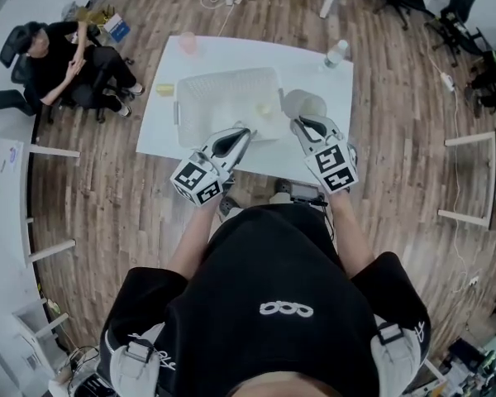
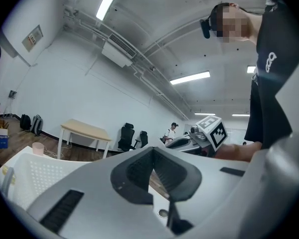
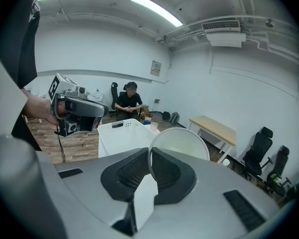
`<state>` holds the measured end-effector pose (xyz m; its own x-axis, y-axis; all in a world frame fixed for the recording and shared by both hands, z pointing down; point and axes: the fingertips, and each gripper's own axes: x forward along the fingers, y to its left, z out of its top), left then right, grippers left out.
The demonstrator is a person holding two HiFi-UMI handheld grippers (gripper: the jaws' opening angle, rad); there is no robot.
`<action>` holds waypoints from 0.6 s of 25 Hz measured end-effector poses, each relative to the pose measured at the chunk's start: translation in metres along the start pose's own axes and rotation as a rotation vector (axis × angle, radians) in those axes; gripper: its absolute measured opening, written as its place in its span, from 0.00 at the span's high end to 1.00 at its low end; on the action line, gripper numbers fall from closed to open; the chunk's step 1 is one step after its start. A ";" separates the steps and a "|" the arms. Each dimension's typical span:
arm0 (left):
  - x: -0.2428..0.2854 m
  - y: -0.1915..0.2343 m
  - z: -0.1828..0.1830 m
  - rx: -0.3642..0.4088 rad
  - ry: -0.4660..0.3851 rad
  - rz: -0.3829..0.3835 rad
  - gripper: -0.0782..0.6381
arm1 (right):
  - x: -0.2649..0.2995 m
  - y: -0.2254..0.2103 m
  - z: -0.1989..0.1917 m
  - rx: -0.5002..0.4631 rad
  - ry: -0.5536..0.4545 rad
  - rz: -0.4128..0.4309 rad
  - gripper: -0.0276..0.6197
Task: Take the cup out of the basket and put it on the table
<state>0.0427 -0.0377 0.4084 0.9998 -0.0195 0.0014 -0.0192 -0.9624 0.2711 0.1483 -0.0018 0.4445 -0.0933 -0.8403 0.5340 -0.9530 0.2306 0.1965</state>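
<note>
white table (image 1: pixel 161 131) | right claw (image 1: pixel 302 124) pinching pale round cup (image 1: pixel 304 104) by rim | left claw (image 1: pixel 245 131) closed, empty

Only the top of the cup (image 3: pixel 180 142) shows in the right gripper view; the rest is behind the right gripper (image 3: pixel 150 156). From the head view, the basket (image 1: pixel 228 73) has its near corner under the left gripper (image 1: pixel 246 131), and the pale bit (image 1: pixel 264 109) inside (yellowish?) is too small to name.
</note>
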 end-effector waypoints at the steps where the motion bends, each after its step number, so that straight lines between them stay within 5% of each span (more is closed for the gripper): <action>1: 0.012 -0.006 -0.002 0.001 0.001 -0.004 0.88 | -0.007 -0.010 -0.009 0.006 0.005 -0.002 0.90; 15: 0.109 -0.059 -0.038 -0.003 0.022 0.063 0.88 | -0.052 -0.090 -0.107 0.015 0.056 0.060 0.90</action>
<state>0.1526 0.0268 0.4291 0.9965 -0.0738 0.0400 -0.0819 -0.9587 0.2725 0.2697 0.0733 0.4867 -0.1346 -0.7961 0.5900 -0.9504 0.2722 0.1505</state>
